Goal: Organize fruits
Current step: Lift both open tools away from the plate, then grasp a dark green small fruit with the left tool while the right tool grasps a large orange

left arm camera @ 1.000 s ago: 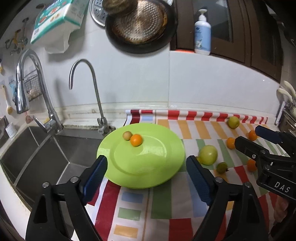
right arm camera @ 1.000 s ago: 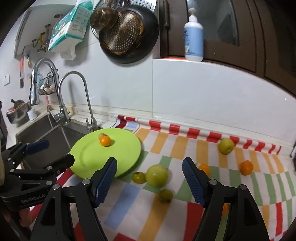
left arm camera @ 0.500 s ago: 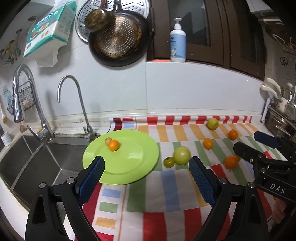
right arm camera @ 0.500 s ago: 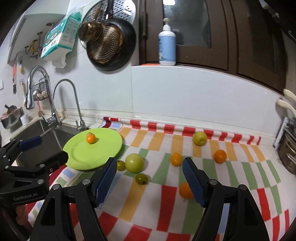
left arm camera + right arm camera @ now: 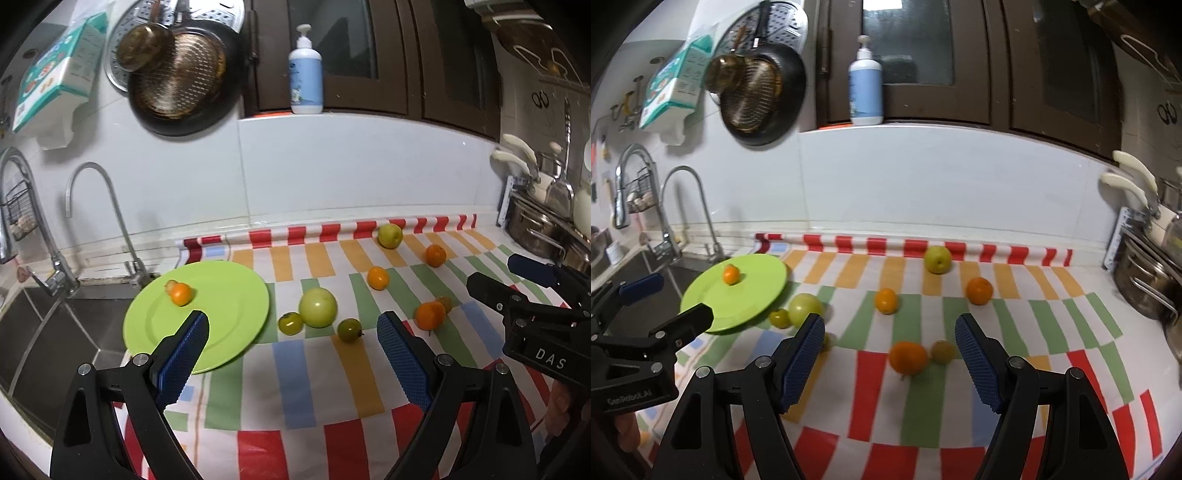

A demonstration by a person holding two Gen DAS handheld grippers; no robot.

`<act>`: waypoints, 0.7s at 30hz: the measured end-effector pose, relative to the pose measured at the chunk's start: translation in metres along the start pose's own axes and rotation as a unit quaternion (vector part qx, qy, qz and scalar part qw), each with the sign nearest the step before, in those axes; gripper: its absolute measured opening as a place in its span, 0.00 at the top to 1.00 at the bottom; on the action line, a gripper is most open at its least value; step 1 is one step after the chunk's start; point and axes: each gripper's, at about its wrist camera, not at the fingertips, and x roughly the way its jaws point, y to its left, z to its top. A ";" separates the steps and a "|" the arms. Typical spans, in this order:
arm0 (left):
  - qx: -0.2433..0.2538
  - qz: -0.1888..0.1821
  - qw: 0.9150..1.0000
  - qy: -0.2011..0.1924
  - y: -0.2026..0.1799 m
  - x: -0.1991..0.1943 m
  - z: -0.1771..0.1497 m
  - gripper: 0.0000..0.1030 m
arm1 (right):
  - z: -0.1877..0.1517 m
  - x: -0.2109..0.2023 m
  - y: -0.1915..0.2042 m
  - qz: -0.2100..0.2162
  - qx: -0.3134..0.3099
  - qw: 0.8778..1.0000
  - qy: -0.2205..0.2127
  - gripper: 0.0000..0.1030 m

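Observation:
A green plate (image 5: 221, 314) lies by the sink and holds a small orange (image 5: 181, 294) and a smaller brownish fruit behind it. It also shows in the right wrist view (image 5: 753, 295). Several oranges and green fruits lie loose on the striped mat: a large green fruit (image 5: 317, 307), an orange (image 5: 908, 357) with a small green fruit (image 5: 943, 352) beside it. My left gripper (image 5: 291, 350) is open and empty above the mat. My right gripper (image 5: 888, 354) is open and empty, the orange lying between its fingers further ahead.
A steel sink (image 5: 44, 332) with two taps (image 5: 122, 229) is at the left. Steel pots (image 5: 1145, 280) stand at the right. A pan (image 5: 181, 81) hangs on the wall and a soap bottle (image 5: 305, 74) stands on the ledge.
Both grippers have drawn back and swung right, away from the plate. More of the mat and loose fruit is in view. Both stay open and empty.

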 end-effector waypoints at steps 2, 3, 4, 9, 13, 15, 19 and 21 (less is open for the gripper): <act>0.006 -0.008 1.000 0.004 -0.003 0.007 -0.001 0.10 | -0.001 0.004 -0.003 -0.005 0.002 1.000 0.004 0.28; 0.008 -0.010 1.000 0.006 -0.004 0.010 -0.001 0.10 | -0.003 0.007 -0.005 -0.006 0.004 1.000 0.007 0.28; 0.009 -0.012 1.000 0.008 -0.005 0.013 -0.002 0.10 | -0.003 0.009 -0.006 -0.005 0.005 1.000 0.011 0.28; 0.017 -0.031 0.999 0.020 -0.009 0.031 -0.005 0.12 | -0.009 0.024 -0.010 0.000 0.012 0.999 0.030 0.29; 0.024 -0.044 0.998 0.031 -0.013 0.046 -0.007 0.14 | -0.014 0.038 -0.012 0.002 0.016 0.999 0.048 0.29; 0.025 -0.052 0.997 0.041 -0.015 0.056 -0.009 0.17 | -0.017 0.045 -0.013 0.003 0.018 0.998 0.059 0.29; 0.029 -0.064 0.996 0.057 -0.020 0.071 -0.011 0.20 | -0.021 0.059 -0.017 0.004 0.026 0.997 0.077 0.29; 0.032 -0.070 0.995 0.062 -0.022 0.078 -0.013 0.22 | -0.023 0.066 -0.020 0.004 0.030 0.996 0.085 0.29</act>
